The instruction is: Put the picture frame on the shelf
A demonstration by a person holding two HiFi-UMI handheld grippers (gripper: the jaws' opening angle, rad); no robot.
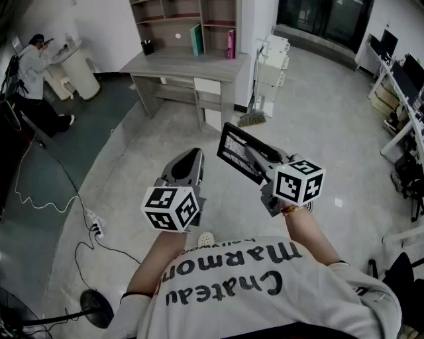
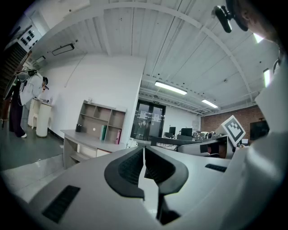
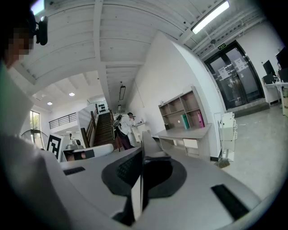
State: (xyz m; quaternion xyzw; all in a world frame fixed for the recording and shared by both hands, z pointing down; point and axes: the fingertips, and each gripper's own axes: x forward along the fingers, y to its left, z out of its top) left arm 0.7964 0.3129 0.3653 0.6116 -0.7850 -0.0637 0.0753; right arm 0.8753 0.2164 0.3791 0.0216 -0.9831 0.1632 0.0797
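The picture frame (image 1: 236, 151), black-edged with a pale print, is held in the air, edge toward my right gripper (image 1: 260, 165), which is shut on its lower end. In the right gripper view the frame (image 3: 145, 148) runs edge-on between the pads. My left gripper (image 1: 192, 155) hangs beside it at the left, shut and holding nothing; its pads (image 2: 135, 164) meet. The wooden shelf (image 1: 173, 18) stands on a grey desk (image 1: 179, 65) across the floor ahead. The shelf (image 3: 182, 112) also shows in the right gripper view, and in the left gripper view the shelf (image 2: 100, 120) appears far off.
Green and pink books (image 1: 197, 38) stand in the shelf and a dark cup (image 1: 147, 47) on the desk. A white cabinet (image 1: 271, 66) and a broom (image 1: 252, 118) flank the desk. A person (image 1: 34, 73) stands far left. A cable and power strip (image 1: 93, 222) lie on the floor.
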